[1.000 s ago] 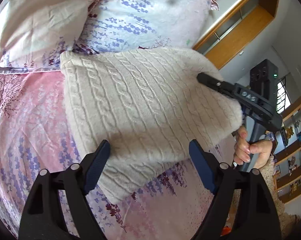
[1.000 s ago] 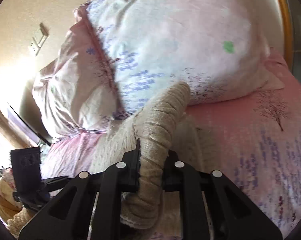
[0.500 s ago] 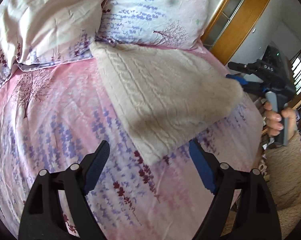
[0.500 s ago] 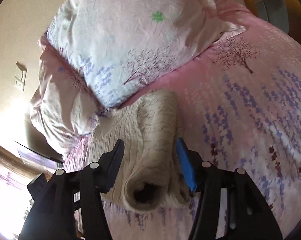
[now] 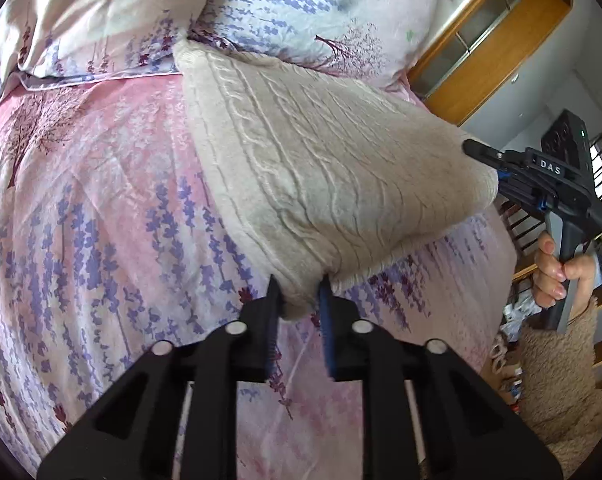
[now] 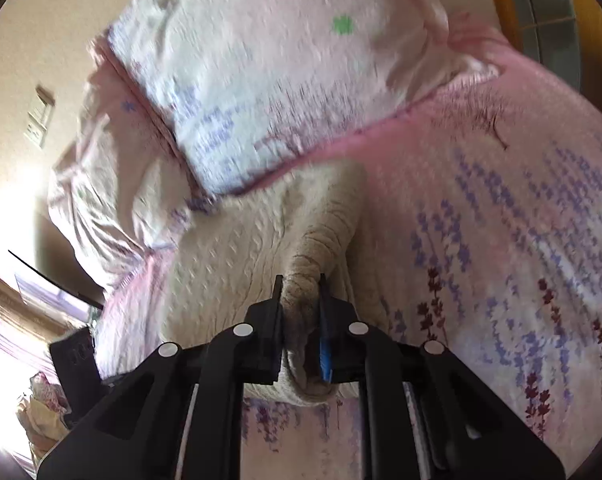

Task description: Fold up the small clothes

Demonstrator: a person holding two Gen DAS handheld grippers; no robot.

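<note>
A cream cable-knit sweater (image 5: 321, 160) lies on the pink flowered bed, its far end against the pillows. My left gripper (image 5: 299, 292) is shut on the sweater's near corner. My right gripper (image 6: 300, 292) is shut on a bunched, rolled edge of the sweater (image 6: 261, 248). In the left wrist view the right gripper (image 5: 485, 160) holds the sweater's right corner, lifted off the bed, with the person's hand on its handle.
Two flowered pillows (image 5: 301, 8) lie at the head of the bed. The pink bedsheet (image 5: 81, 220) spreads to the left. A wooden cabinet (image 5: 493, 40) stands at the right, and shelves with clutter beyond the bed's right edge.
Both grippers were open half a second ago and have closed on the sweater. The left gripper moved forward to the near corner. The right gripper now lifts its corner.
</note>
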